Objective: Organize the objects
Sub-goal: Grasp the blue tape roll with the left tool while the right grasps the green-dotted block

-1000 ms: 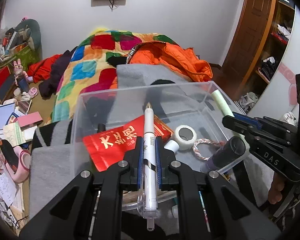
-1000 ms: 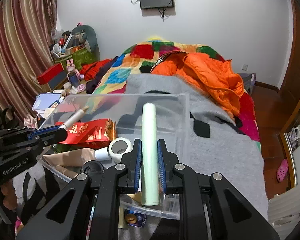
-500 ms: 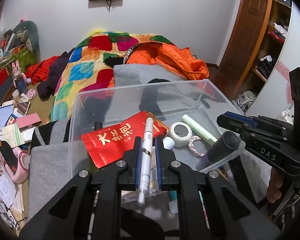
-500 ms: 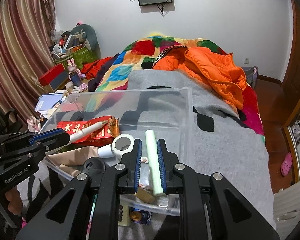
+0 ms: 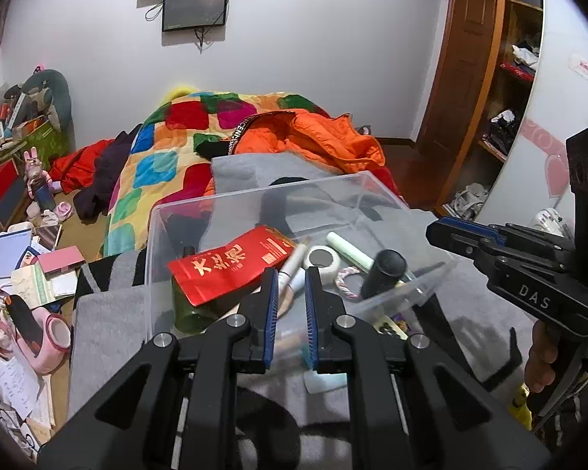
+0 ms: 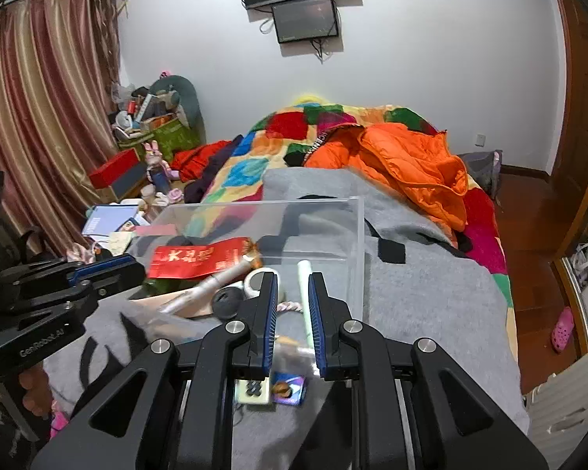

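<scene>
Clear bin [image 5: 254, 196] open-topped; far half looks bare, near half crowded by red packet [image 5: 231, 270], tape roll [image 5: 324, 260].

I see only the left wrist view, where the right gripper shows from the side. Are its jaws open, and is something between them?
Observer: The right gripper is open and clamps nothing.
Operator: Where is the pale green tube?
Observer: The pale green tube lies in the clear box. It shows through the gap, close to the right-hand finger; contact I cannot tell.
Operator: Is anything on the floor at that side?
Observer: A pink shoe lies on the wooden floor beside the bed.
</scene>
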`<state>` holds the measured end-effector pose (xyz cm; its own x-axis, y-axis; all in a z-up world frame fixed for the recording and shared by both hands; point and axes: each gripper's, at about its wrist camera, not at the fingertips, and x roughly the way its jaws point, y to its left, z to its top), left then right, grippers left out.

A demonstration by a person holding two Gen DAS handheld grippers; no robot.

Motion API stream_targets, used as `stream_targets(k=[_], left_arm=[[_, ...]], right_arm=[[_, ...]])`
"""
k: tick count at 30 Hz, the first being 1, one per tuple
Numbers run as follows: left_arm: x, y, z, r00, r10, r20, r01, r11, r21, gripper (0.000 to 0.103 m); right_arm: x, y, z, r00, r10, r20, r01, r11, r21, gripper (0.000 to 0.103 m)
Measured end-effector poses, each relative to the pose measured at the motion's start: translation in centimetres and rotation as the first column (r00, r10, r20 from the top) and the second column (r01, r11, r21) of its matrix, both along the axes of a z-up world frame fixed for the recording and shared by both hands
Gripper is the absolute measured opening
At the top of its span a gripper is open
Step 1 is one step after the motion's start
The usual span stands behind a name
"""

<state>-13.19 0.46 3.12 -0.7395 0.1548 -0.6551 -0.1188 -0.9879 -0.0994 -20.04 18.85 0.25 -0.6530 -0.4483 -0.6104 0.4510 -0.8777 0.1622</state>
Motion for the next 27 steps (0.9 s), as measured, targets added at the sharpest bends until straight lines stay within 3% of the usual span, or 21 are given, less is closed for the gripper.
stream_targets(k=[3, 6, 13, 22, 27], left_arm=[[0.9, 0.2, 0.0, 1.0, -0.003, -0.006, 0.003, 1.0, 0.012, 0.026], [1.7, 0.6, -0.2, 1.0, -0.011, -0.006, 0.011, 1.0, 0.013, 0.029], [3.1, 1.6, -1.9, 1.0, -0.02, 0.016, 0.02, 1.0, 0.005, 0.05], [1.8, 2.7, -5.7, 0.995, 0.012, 0.104, -0.009, 1.0, -0.027, 0.05], [0.9, 3.2, -7.1, 0.99, 0.01, 0.144, -0.011, 1.0, 0.001, 0.051]], right_arm=[[0.9, 0.1, -0.2, 1.0, 0.004, 0.005, -0.004, 1.0, -0.007, 0.015], [1.5, 0.1, -0.7, 1.0, 0.007, 0.009, -0.007, 1.0, 0.0, 0.016], [2.9, 0.0, -2.1, 0.999, 0.021, 0.024, -0.022, 0.999, 0.029, 0.032], [3.4, 0.0, -5.6, 0.993, 0.041, 0.112, -0.047, 0.997, 0.053, 0.033], [3.3, -0.9, -6.9, 0.993, 0.042, 0.113, -0.053, 0.993, 0.103, 0.033]])
